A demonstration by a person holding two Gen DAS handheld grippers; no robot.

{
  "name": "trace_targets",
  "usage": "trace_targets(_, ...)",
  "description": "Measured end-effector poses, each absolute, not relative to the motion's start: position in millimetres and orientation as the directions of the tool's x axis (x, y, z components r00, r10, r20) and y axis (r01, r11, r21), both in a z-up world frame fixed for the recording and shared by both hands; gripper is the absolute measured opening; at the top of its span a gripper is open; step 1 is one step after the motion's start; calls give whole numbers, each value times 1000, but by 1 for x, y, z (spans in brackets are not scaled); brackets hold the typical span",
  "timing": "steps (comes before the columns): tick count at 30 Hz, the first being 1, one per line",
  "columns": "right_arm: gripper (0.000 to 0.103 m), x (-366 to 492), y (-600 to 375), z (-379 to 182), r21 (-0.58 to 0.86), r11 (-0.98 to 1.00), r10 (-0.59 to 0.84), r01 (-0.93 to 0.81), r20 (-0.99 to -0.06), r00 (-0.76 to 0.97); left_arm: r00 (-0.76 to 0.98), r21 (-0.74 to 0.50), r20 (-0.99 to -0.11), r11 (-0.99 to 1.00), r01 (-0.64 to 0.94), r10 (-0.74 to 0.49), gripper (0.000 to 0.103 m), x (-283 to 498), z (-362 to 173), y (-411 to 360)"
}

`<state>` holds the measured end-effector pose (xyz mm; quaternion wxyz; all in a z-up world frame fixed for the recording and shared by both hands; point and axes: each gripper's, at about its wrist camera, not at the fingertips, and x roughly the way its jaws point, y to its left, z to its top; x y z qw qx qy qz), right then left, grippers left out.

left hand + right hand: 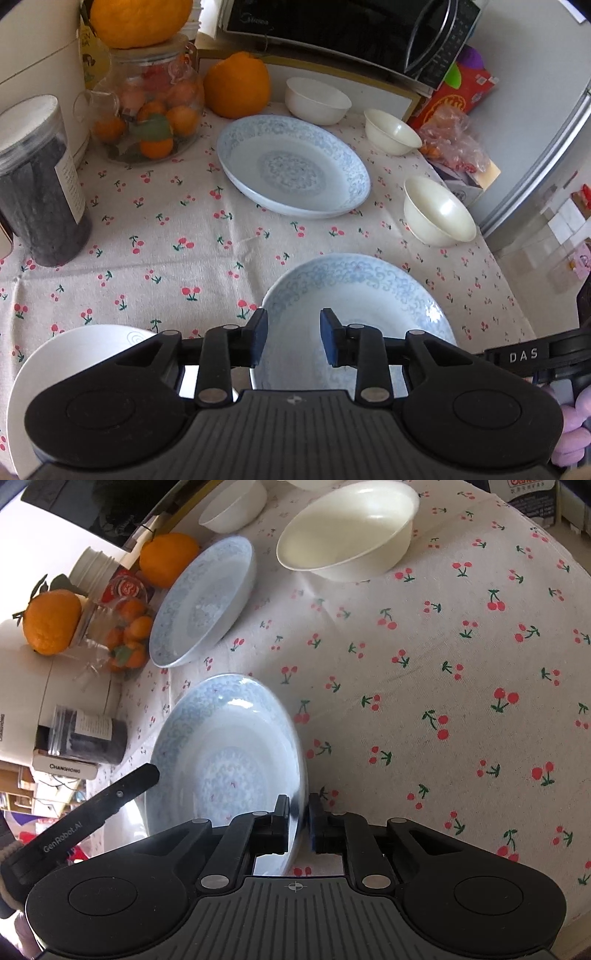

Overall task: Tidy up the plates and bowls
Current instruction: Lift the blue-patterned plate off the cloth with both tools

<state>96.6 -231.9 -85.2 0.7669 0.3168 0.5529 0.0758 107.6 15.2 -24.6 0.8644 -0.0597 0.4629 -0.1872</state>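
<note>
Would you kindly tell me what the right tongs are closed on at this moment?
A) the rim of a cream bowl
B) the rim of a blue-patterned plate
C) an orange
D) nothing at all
B: in the right wrist view, the right tongs pinch the rim of the near blue-patterned plate, while the cream bowl sits apart on the tablecloth.

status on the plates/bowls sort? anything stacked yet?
Nothing stacked yet. In hand: the right gripper is shut on the rim of the near blue plate; the left gripper hangs open above it. Left: the far blue plate, the white plate and three cream bowls all sit apart on the cloth.
</note>
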Motion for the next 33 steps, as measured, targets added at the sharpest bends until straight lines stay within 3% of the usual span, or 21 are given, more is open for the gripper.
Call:
trace_targets(3,13,96,-232,-86,576,781,472,243,-798,374,535,-242,-768,933,267,-352,46,105,-20,16)
trace_targets(6,13,94,-234,-87,587,770,484,249,-793,370,516,-221,-793,942,252,-324,46,108,-25,16)
trace_targets(11,13,91,-231,-88,583,772,482,251,-796,366,453,-206,-841,950,236,-295,34,114,-41,14)
trace_targets(12,13,90,-231,-88,582,774,481,249,-797,365,441,-206,-849,951,232,-291,24,114,-44,14)
trace_targets(14,13,90,-229,-87,575,781,475,243,-800,367,425,-213,-857,951,224,-292,15,114,-48,14)
trace_targets(23,10,102,-231,-68,508,830,384,233,-821,423,443,-298,-831,941,158,-337,11,115,-50,19)
trace_targets(33,11,139,-221,-71,480,848,366,223,-836,408,458,-278,-837,954,114,-298,10,122,-50,18)
